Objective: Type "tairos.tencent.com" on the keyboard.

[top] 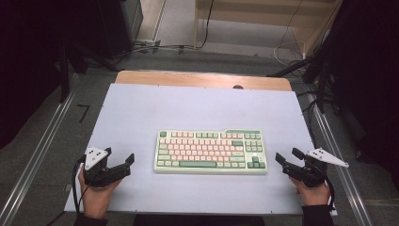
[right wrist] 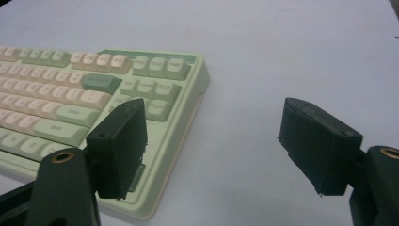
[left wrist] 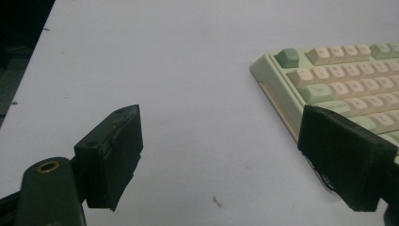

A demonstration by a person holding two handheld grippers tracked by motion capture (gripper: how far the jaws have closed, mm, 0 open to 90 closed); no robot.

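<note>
Pale green and pink, the mechanical keyboard (top: 211, 151) lies flat at the middle of the white table mat (top: 141, 113), its long side running left to right and nothing touching it. Left gripper (top: 119, 159) sits at the near left of the mat, held in a hand (top: 96, 190), pointing right toward the keyboard's left end — near it but clearly apart. Its jaws stand wide open with bare mat between them. Right gripper (top: 286, 156) mirrors it at the near right, pointing left at the keyboard's right end, also apart; its jaws are spread wide and hold nothing. From the right gripper view the keyboard's (right wrist: 94, 103) right edge lies just beyond the left-hand jaw
</note>
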